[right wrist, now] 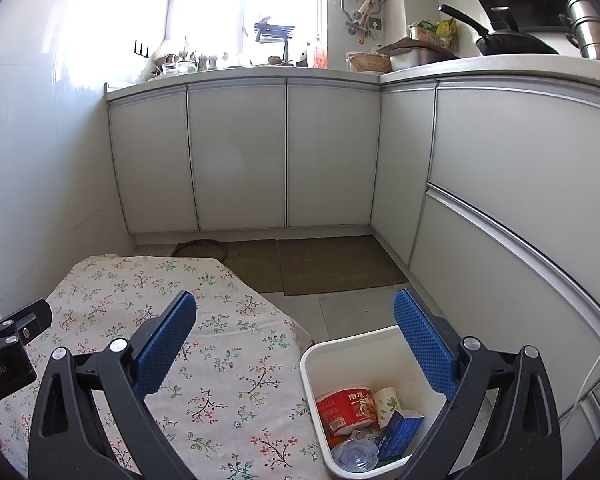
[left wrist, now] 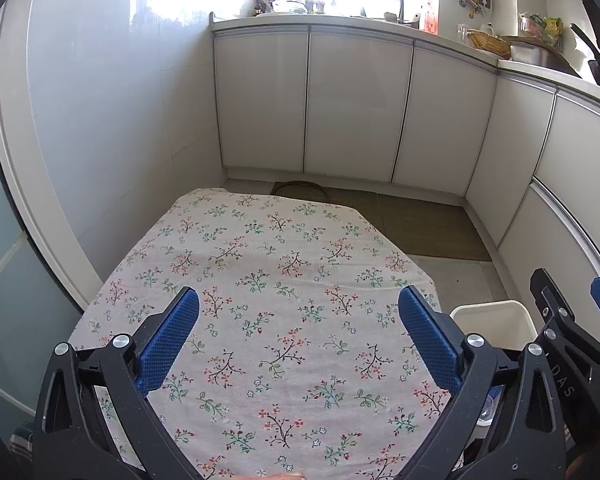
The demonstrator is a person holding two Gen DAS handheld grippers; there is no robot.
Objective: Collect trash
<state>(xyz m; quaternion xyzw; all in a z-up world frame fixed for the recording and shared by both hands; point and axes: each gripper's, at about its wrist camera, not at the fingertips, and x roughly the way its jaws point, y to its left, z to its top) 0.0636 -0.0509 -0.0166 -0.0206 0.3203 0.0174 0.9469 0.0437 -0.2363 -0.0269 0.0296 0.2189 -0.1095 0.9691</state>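
We hold both the left gripper (left wrist: 298, 334) and right gripper (right wrist: 296, 340) wide open and empty, the filled bin (right wrist: 364, 346) lying just below the right jaws, nearer that hand

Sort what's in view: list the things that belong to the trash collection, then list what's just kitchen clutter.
Part of the job:
white trash bin
red instant noodle cup
paper cup
blue carton
clear plastic lid
left gripper and right gripper, jaws open, empty

Just lying about:
floral tablecloth
floor mats
black wok
wicker basket
metal pot
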